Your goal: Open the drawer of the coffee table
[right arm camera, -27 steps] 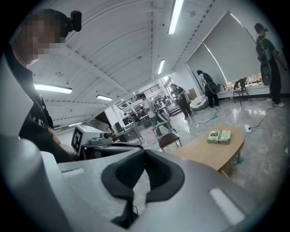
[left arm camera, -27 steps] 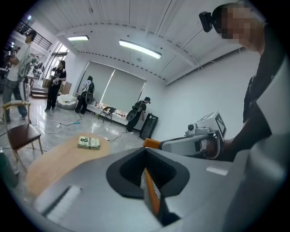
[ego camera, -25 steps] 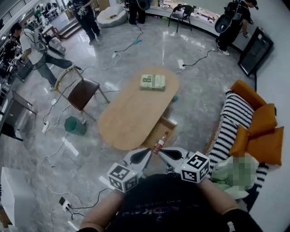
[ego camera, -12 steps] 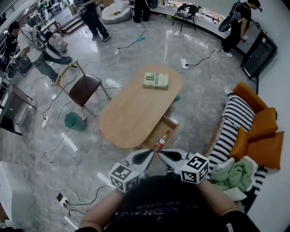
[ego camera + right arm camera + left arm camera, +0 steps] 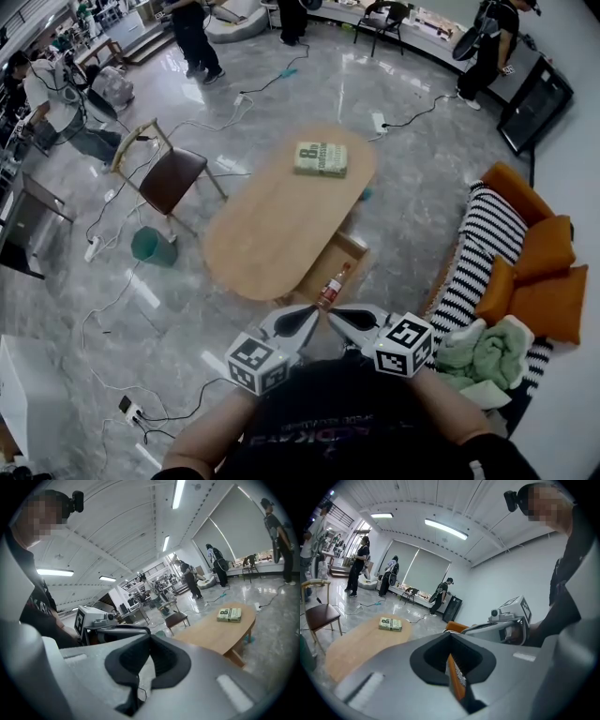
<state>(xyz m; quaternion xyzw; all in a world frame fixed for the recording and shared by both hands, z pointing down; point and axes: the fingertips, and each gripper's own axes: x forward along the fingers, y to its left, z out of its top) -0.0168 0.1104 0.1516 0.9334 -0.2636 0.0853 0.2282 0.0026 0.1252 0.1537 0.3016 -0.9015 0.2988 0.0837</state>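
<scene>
The oval wooden coffee table (image 5: 272,234) stands ahead of me with a green book (image 5: 321,158) on its far end. Its drawer (image 5: 349,251) juts out open from the near right side. A small bottle (image 5: 330,288) with a red label stands tilted at the drawer's near end, just beyond my fingertips. My left gripper (image 5: 302,321) and right gripper (image 5: 336,317) hang side by side, both shut, short of the table. In the left gripper view an orange strip (image 5: 454,677) shows in the slit of the shut jaws. Whether anything touches the bottle is unclear.
A brown chair (image 5: 169,178) and a green bin (image 5: 153,246) stand left of the table. At the right is a striped sofa (image 5: 483,248) with orange cushions (image 5: 539,272) and a green cloth (image 5: 483,347). Cables cross the grey floor (image 5: 141,309). People stand at the back.
Both grippers keep their place and stay shut. The head view has shifted slightly, and the people at the back have walked a little.
</scene>
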